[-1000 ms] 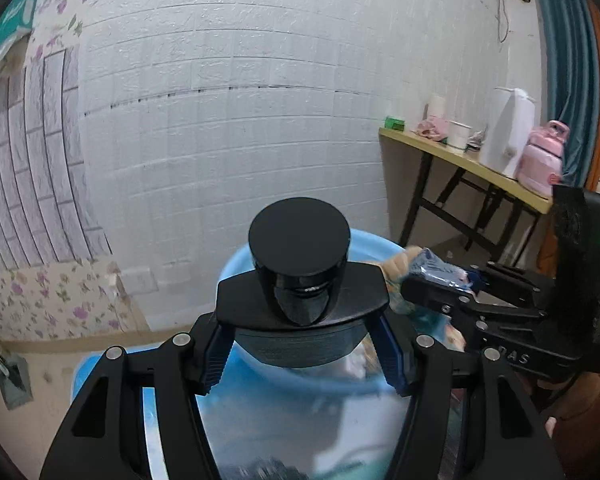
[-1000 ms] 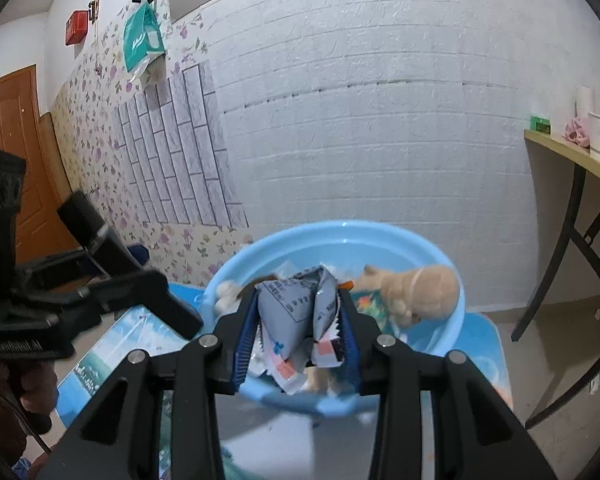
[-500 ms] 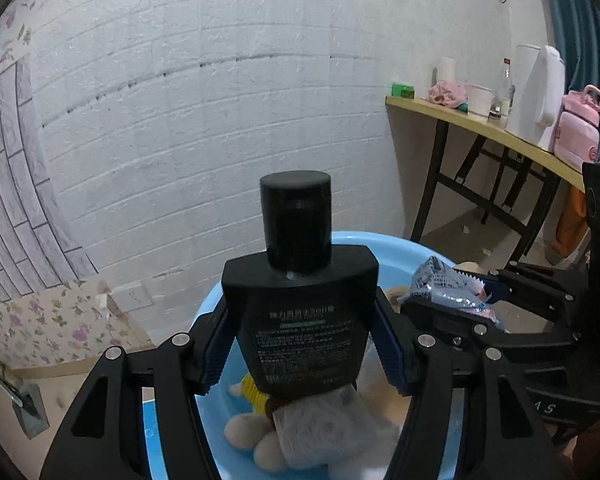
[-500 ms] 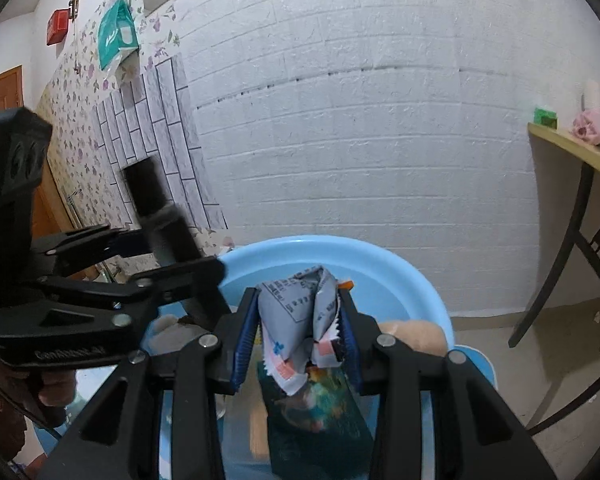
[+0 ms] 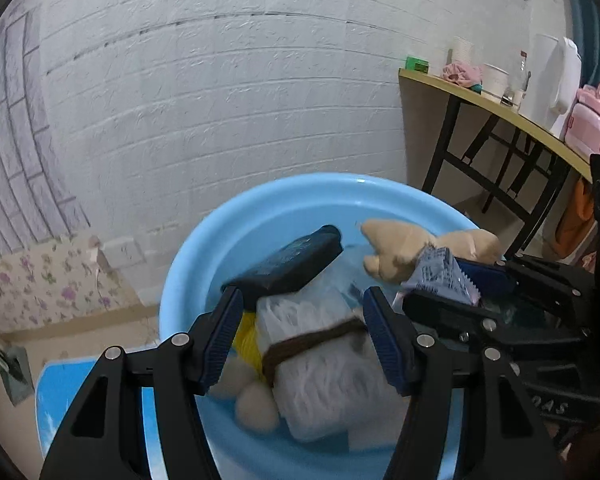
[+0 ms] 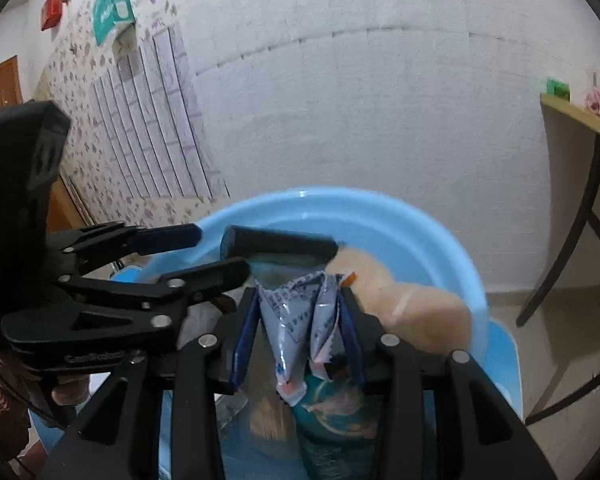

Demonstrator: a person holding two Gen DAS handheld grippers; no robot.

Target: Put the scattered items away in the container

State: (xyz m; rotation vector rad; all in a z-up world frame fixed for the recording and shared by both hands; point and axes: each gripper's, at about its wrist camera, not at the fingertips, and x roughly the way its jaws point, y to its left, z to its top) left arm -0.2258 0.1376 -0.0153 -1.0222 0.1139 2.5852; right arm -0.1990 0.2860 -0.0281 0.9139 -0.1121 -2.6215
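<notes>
Here the left gripper (image 5: 304,334) hangs over the blue basin (image 5: 260,216) with its 2 jaws apart and nothing pressed between them. The black bottle (image 5: 288,266) lies tilted and blurred just beyond the fingertips, above a white bundle tied with a brown band (image 5: 320,360) inside the basin. A tan plush toy (image 5: 416,244) rests against the far right wall of the basin. The right gripper (image 6: 298,330) has just been opening a little, yet its pads still pinch a crumpled grey-blue packet (image 6: 300,312), held over the basin's contents. A wooden table (image 5: 500,108) stands by the white brick wall (image 5: 240,80).
</notes>
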